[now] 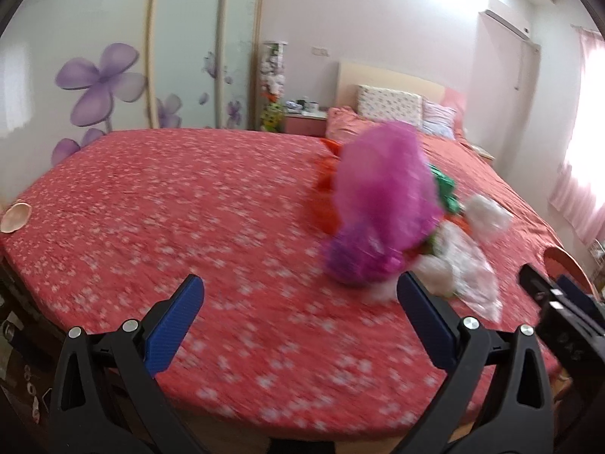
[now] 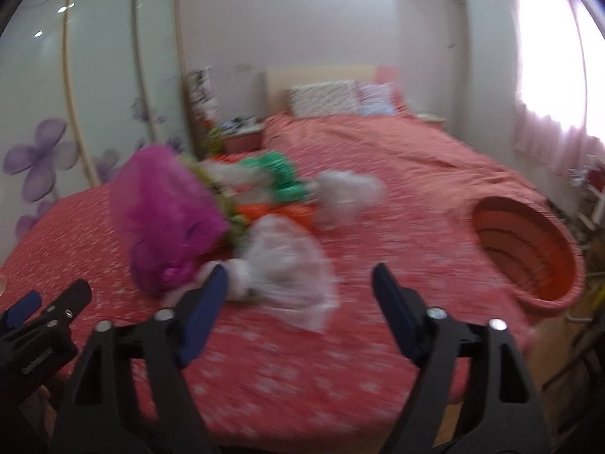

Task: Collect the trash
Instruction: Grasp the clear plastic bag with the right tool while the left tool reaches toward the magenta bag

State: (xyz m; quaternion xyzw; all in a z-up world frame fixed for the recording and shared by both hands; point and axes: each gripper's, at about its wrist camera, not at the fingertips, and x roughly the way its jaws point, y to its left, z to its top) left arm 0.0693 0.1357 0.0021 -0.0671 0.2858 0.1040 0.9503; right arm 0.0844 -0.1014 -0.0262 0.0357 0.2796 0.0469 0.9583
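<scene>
From the left wrist, the left tongs stand released over the red flowered bed, with nothing between their two blue pads. The trash pile lies on the bed ahead and to the right of them, its near edge just beyond the right-hand pad. In it a magenta bag is the largest piece, with red plastic behind it, a green piece to its right and three whitish clear bags nearest the pad (the blur makes that count loose). The right tongs show as a dark shape at the right edge. Two pillows sit at the headboard.

From the right wrist, the right tongs stand apart and hold nothing. The trash pile lies ahead and to their left, one clear bag just beyond the left-hand pad and partly reaching into the gap without touching both pads. The magenta bag sits further left, the green piece and an orange scrap behind. One orange basket lies tipped on the bed, well right of the tongs.
</scene>
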